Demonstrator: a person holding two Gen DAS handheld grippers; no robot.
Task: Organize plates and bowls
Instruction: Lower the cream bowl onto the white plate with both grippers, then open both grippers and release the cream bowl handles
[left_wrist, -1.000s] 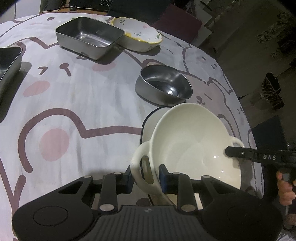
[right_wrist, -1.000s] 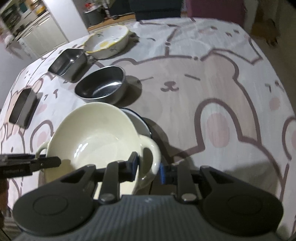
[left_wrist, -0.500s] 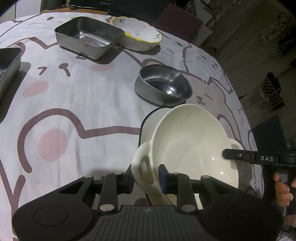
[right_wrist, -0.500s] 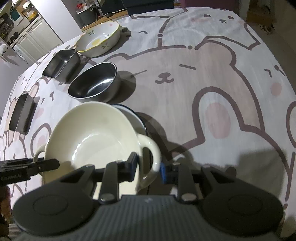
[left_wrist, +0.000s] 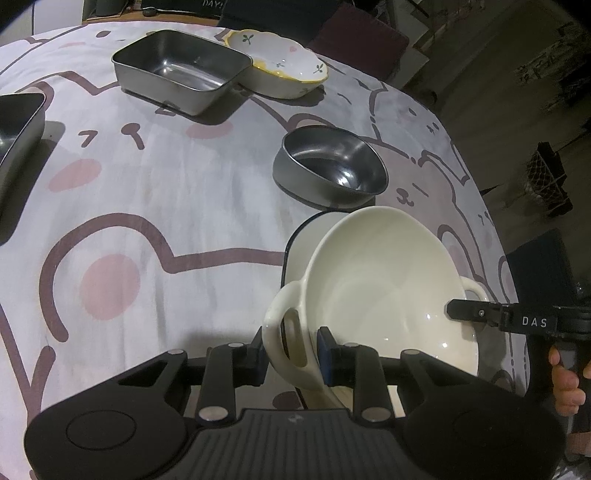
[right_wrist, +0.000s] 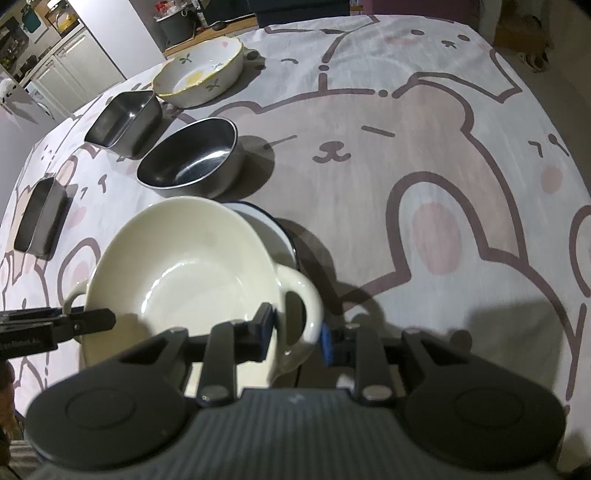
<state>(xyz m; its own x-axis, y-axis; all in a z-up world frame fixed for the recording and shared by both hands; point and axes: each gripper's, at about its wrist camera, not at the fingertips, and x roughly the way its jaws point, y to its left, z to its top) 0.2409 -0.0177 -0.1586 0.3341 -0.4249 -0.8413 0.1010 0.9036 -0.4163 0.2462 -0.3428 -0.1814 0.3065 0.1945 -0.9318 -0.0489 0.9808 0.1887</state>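
Observation:
A cream two-handled bowl (left_wrist: 384, 280) hangs tilted above a white plate with a dark blue rim (left_wrist: 306, 240). My left gripper (left_wrist: 291, 352) is shut on the bowl's near handle. My right gripper (right_wrist: 297, 338) is shut on the opposite handle, and the bowl (right_wrist: 184, 266) fills the middle of the right wrist view over the plate (right_wrist: 275, 230). A round steel bowl (left_wrist: 330, 168) sits just beyond the plate and also shows in the right wrist view (right_wrist: 192, 160).
A steel rectangular tin (left_wrist: 181, 70) and a flowered white ceramic bowl (left_wrist: 280, 70) stand at the far side. Another steel tin (left_wrist: 18, 125) sits at the left. The bear-print tablecloth (right_wrist: 424, 147) covers the table; its edge drops off at the right (left_wrist: 491, 229).
Both grippers have lifted the cream bowl slightly and carried it a little away from the plate; the far dishes look nearer in the right wrist view.

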